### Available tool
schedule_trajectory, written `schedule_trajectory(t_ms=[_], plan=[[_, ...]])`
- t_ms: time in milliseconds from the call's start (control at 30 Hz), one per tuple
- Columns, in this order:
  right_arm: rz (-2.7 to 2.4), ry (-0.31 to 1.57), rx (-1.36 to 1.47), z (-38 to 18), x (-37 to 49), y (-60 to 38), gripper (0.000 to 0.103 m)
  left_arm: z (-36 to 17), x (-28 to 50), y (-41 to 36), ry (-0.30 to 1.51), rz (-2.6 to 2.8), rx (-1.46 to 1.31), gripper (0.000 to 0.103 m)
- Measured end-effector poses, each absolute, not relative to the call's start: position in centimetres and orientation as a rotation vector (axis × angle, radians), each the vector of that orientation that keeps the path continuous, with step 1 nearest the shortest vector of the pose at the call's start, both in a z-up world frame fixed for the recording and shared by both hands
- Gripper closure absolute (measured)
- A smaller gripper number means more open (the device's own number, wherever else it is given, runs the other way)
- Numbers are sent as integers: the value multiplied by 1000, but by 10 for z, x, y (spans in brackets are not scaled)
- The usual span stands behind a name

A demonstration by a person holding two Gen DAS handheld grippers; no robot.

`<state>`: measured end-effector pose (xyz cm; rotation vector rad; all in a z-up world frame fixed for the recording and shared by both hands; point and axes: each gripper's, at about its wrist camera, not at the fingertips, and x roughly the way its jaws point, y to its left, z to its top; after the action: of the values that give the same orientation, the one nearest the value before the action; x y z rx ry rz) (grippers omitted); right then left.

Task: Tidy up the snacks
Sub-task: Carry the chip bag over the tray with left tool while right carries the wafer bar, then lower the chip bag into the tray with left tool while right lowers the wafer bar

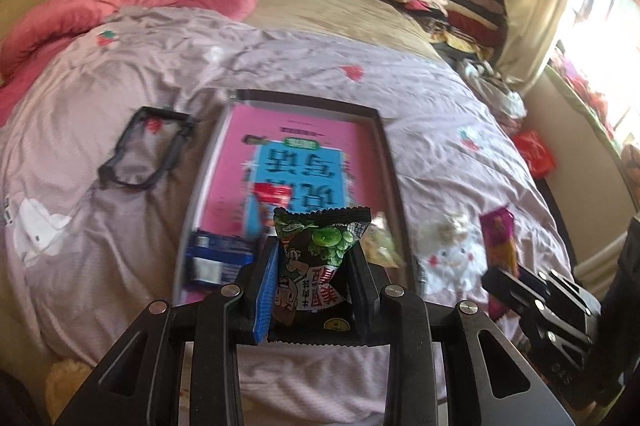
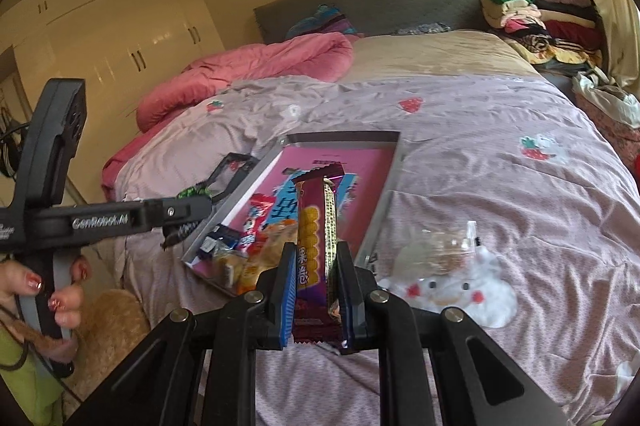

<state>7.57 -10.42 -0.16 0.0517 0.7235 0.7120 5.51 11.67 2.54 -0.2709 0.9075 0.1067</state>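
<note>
Left tongs (image 1: 314, 266) clamp green packet (image 1: 320, 254), right tongs (image 2: 316, 280) purple bar (image 2: 316, 226), near tray rim (image 1: 394, 162).

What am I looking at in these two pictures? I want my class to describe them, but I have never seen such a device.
A person holds a two-fingered gripper in each hand; each carries a wide-angle camera looking along its fingers. One picture comes from the left gripper, the other from the right gripper. The left one is shut on a green-and-black snack packet; the right one is shut on a long purple biscuit packet. Both are over a bed with a lilac sheet. On it lies a shallow tray with a pink picture inside and a few snacks at its near end. A clear packet lies beside the tray.
</note>
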Motion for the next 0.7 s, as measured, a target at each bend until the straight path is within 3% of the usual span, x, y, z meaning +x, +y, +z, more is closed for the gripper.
schedule_trajectory(t_ms=[700], plan=[[811, 734, -92, -23, 67, -46, 84, -20, 52, 182, 931, 236, -354, 70]])
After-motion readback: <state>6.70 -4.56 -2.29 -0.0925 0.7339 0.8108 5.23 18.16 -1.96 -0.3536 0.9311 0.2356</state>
